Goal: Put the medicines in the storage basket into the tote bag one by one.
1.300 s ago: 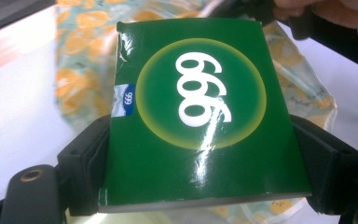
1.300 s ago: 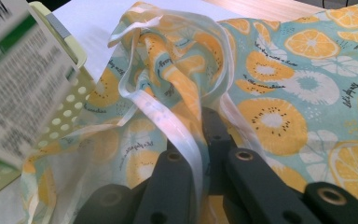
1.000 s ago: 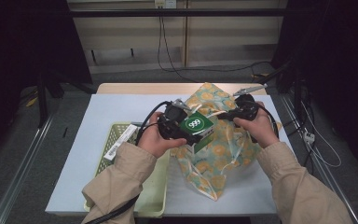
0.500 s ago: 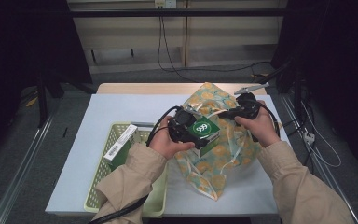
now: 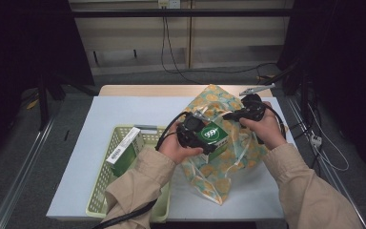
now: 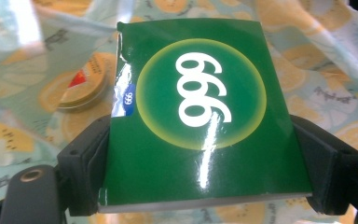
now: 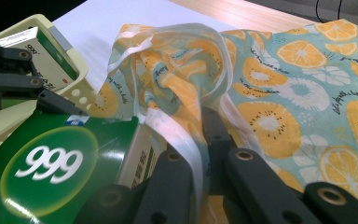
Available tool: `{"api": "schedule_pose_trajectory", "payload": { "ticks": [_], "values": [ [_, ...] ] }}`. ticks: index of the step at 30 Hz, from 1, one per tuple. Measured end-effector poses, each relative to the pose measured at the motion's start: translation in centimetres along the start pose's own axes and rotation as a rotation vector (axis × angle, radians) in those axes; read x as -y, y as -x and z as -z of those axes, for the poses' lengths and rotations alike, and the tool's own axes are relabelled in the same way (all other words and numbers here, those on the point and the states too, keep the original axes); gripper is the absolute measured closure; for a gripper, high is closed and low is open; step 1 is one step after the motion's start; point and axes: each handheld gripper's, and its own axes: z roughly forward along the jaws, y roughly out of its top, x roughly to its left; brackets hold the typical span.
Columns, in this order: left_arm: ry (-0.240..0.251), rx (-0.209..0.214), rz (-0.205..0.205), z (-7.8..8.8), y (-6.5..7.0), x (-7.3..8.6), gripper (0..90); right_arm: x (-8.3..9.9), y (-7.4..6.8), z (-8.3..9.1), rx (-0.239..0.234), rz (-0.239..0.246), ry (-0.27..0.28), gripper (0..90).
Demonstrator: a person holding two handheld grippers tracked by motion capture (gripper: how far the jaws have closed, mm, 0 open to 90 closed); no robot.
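Behind the green box [image 6: 196, 116], a tin [image 6: 81, 88] shows partly inside the bag [image 6: 317, 79]

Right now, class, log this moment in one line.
left gripper: holds green box over bag | right gripper: pinches bag edge | basket: one box

My left gripper [image 6: 200, 205] is black and clamps a glossy green box [image 6: 200, 121] with white "999" in a yellow-ringed circle. My right gripper [image 7: 200, 154], black too, pinches the bag [image 7: 298, 84], pale turquoise with orange and yellow citrus slices. The basket [image 5: 106, 181] is pale green; my sleeves [image 5: 138, 186] are beige.
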Motion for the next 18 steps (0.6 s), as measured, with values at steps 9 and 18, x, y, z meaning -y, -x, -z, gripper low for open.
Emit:
{"api": "schedule_pose_trajectory", "payload": {
  "ticks": [9,18],
  "values": [
    [-0.009,0.011,-0.007,-0.9,0.7,-0.2,16.8,-0.2,0.0,-0.1,0.003,-0.007,0.003,89.4],
    [-0.025,-0.02,0.025,-2.2,-0.4,-0.2,16.8,-0.2,0.0,0.3,0.003,-0.006,0.014,89.4]
  ]
}}
